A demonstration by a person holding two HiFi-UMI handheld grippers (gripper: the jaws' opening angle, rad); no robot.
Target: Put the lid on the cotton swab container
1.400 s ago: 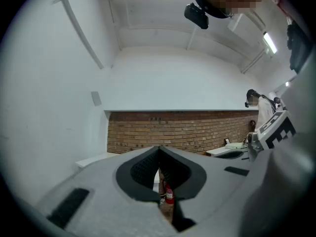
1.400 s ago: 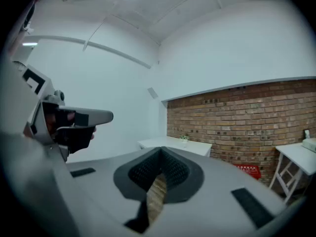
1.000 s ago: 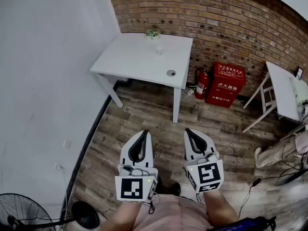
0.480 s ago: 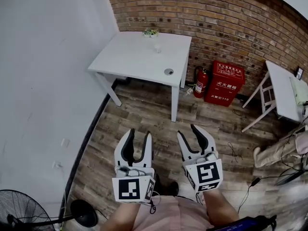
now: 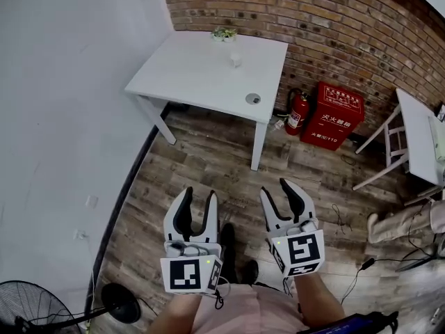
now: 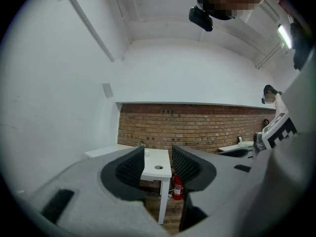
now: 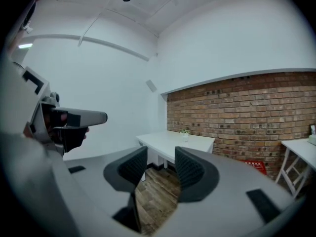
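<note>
Nearest, the left gripper [image 5: 199, 195] and the right gripper [image 5: 275, 188] are held side by side above the wooden floor [image 5: 208, 155], marker cubes toward the person. Both sets of fingers have just been opening. They stand apart, and neither gripper view shows anything between them, only floor and distant furniture. Further off, well apart from both grippers, stands a white desk [image 5: 195, 75]. A round lid [image 5: 253, 98] lies flat near its closer right corner. The cotton swab container [image 5: 236, 60] stands upright farther back, apart from the lid, with a small plant [image 5: 223, 33] at the far edge. A red fire extinguisher [image 5: 297, 113] and a red box [image 5: 334, 115] stand against the brick wall [image 5: 313, 19].
</note>
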